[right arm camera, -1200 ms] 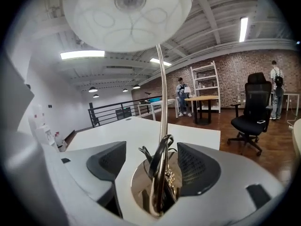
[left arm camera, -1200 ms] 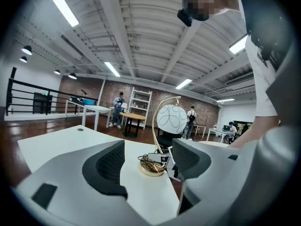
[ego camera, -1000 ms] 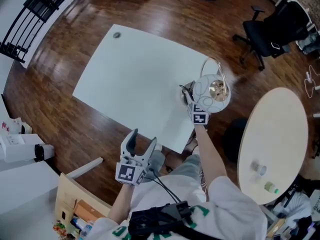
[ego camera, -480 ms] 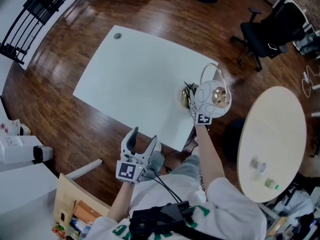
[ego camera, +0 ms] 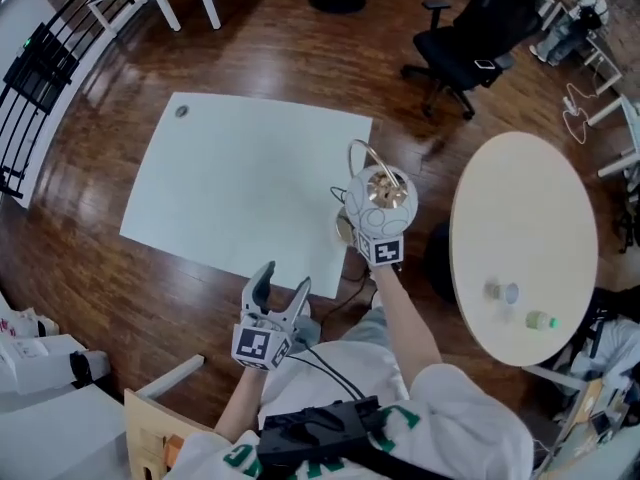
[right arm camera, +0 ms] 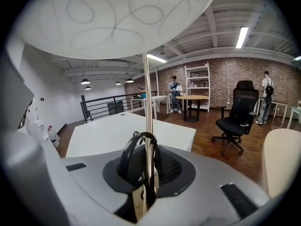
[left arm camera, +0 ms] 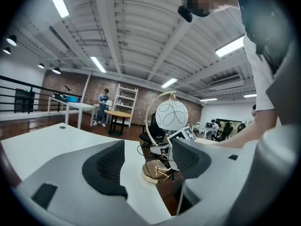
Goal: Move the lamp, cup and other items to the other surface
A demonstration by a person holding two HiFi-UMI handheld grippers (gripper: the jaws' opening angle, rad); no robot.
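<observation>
Right tool (ego camera: 365, 226) clamped on the lamp (ego camera: 380, 194) at the right edge of the white surface (ego camera: 230, 183); left tool (ego camera: 281, 288) empty.

Right gripper view: the jaws, which have just been closing, are pressed together on the lamp's thin metal stem (right arm camera: 146, 121), and the white patterned globe (right arm camera: 117, 18) fills the top of the frame. Head view: the lamp stands at frame centre with its gold base (ego camera: 345, 230) over the white surface's right edge; whether the base touches that surface cannot be confirmed. The left tool is at lower centre with its jaws apart and nothing between the pads; the lamp shows well beyond them. The round beige surface (ego camera: 520, 198) at frame right carries a cup (ego camera: 503, 291) and a small green item (ego camera: 541, 320) near its lower edge. A black office chair (ego camera: 480, 28) stands at upper right.
</observation>
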